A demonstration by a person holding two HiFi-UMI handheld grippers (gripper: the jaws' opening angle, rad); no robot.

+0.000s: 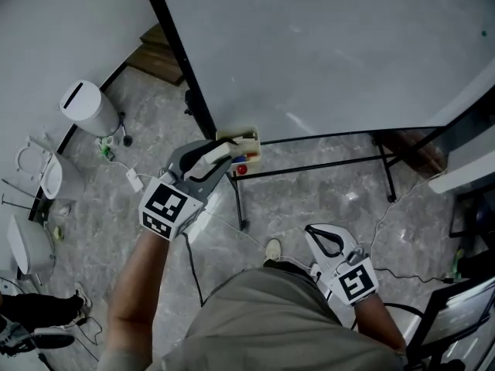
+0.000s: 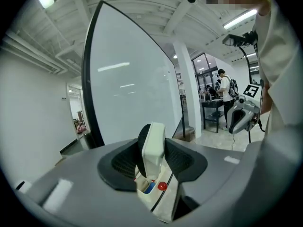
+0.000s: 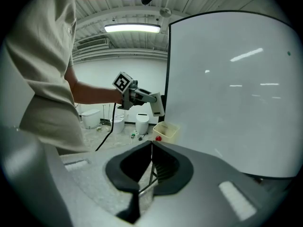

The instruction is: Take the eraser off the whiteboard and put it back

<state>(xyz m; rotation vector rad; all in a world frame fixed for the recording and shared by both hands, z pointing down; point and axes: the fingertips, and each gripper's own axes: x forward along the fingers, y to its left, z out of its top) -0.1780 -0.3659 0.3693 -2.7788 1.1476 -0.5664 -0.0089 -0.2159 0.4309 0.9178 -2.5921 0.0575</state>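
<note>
My left gripper (image 1: pixel 222 151) is shut on a white eraser (image 2: pixel 152 148), held upright between its dark pads, just off the lower left corner of the whiteboard (image 1: pixel 325 52). Right below the eraser is a cream tray (image 2: pixel 150 189) with a red ball (image 2: pixel 162 186) and a blue item in it. In the right gripper view the eraser (image 3: pixel 157 107) hangs from the left gripper (image 3: pixel 150 100), above the tray (image 3: pixel 166 130) and beside the board (image 3: pixel 236 89). My right gripper (image 1: pixel 329 239) stays low near my body, shut with nothing between its jaws (image 3: pixel 151 144).
The board's black stand (image 1: pixel 309 165) spreads over the marble floor. White toilets (image 1: pixel 89 108) and loose cables (image 1: pixel 193 269) lie at the left. A black frame (image 1: pixel 456 315) stands at the lower right. People stand far off by a desk (image 2: pixel 223 96).
</note>
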